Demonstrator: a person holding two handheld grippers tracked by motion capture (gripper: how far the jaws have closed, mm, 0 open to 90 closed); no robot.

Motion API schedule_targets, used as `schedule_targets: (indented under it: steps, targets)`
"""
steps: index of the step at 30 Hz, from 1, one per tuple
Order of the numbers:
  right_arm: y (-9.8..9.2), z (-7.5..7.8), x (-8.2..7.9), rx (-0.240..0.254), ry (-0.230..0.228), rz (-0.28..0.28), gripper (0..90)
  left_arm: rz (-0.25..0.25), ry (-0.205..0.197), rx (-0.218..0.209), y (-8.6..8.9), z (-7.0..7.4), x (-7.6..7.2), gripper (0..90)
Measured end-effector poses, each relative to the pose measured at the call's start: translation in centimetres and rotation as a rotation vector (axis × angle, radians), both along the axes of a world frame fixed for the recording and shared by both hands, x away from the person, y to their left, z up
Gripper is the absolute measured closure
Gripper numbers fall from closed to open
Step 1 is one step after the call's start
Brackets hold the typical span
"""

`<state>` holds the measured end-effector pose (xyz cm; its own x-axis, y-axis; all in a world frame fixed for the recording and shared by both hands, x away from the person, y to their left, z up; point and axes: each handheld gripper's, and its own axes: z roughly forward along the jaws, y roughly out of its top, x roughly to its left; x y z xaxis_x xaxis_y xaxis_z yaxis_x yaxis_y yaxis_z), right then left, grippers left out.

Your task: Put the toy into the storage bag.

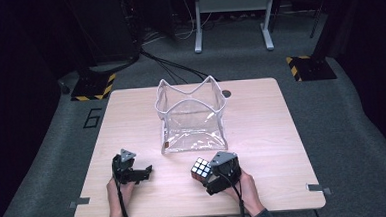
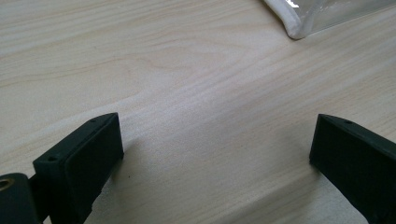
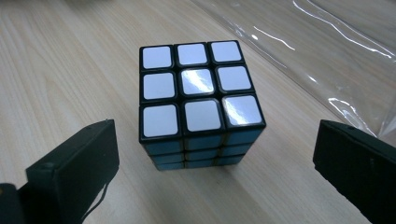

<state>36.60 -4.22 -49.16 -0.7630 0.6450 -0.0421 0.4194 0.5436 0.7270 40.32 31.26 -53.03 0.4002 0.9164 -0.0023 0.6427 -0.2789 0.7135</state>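
The black-framed puzzle cube with white stickers on its top face [image 3: 200, 100] stands flat on the pale wooden bench [image 1: 262, 135], near the front edge and just in front of the clear plastic bag with a white rim [image 1: 191, 113], which stands open at the middle of the bench. In the right gripper view the cube sits between the two black jaws of the right tongs [image 3: 212, 172], and the jaws are wide apart, with free space on both sides of the cube, so nothing is gripped yet. I think the tongs are held this way, low and straight toward the cube, so that the jaws can close on two opposite side faces. In the high view the right tongs [image 1: 210, 173] are just beside the cube [image 1: 201, 169], with the person's hand behind them. The left tongs [image 1: 143, 170] rest low over the bench at the left front, well apart from the cube, and the left gripper view shows their jaws wide open too, with only bare wood between them and a corner of the bag's white rim [image 2: 294, 25] farther off. Probably the left side waits there to stay out of the way, or to steady the soft bag later. The bag's mouth is open upward, which seems suitable for dropping the cube in.
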Motion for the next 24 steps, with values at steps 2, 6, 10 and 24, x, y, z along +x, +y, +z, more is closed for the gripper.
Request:
schedule_targets:
  steps: [2, 6, 10, 24]
  targets:
    - [0.3, -0.1, 0.1, -0.002, 0.006, 0.005, 0.0, 0.003, -0.004, -0.002, 0.0, 0.0, 0.0, 2.5]
    - [0.8, -0.3, 0.3, -0.001, 0.023, 0.002, 0.0, 0.002, -0.003, -0.003, 0.0, 0.0, 0.0, 2.6]
    - [1.1, -0.5, 0.6, -0.004, 0.027, 0.007, 0.0, 0.001, 0.0, -0.001, 0.0, 0.0, 0.0, 2.7]
    - [2.1, -1.7, 1.7, -0.033, 0.057, 0.005, 1.4, 0.004, -0.003, -0.004, 0.0, 0.0, 0.0, 3.6]
